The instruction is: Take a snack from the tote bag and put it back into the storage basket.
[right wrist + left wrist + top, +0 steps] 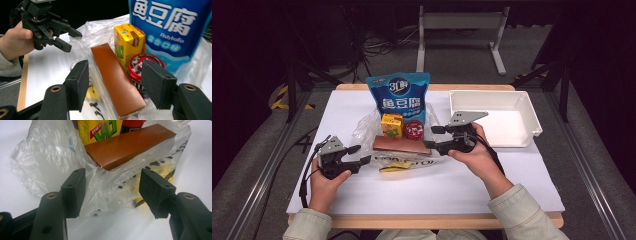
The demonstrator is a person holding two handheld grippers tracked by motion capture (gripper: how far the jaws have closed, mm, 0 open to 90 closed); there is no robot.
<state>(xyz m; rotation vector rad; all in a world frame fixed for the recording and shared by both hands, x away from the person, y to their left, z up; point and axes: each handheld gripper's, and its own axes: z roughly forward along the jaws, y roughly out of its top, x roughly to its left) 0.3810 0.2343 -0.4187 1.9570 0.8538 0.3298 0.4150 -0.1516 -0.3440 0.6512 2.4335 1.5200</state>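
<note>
The white surface [362, 195] carries everything. At its far right stands a white tray [532, 116], with nothing inside that I can see. In the middle lies a crumpled clear plastic bag [367, 127], and on it the goods are gathered. At the far side of the bag a tall blue snack pouch [399, 95] stands upright. Just in front of it are a yellow drink carton [391, 125] and, at its right, a small red-lidded can [414, 129]. Nearer lies a flat brown box [401, 145].

The left gripper [357, 156] is at the near left, its fingers spread apart, close to the bag's edge and holding nothing. The right gripper [433, 137] is at the right end of the brown box, fingers also apart and not holding anything.
</note>
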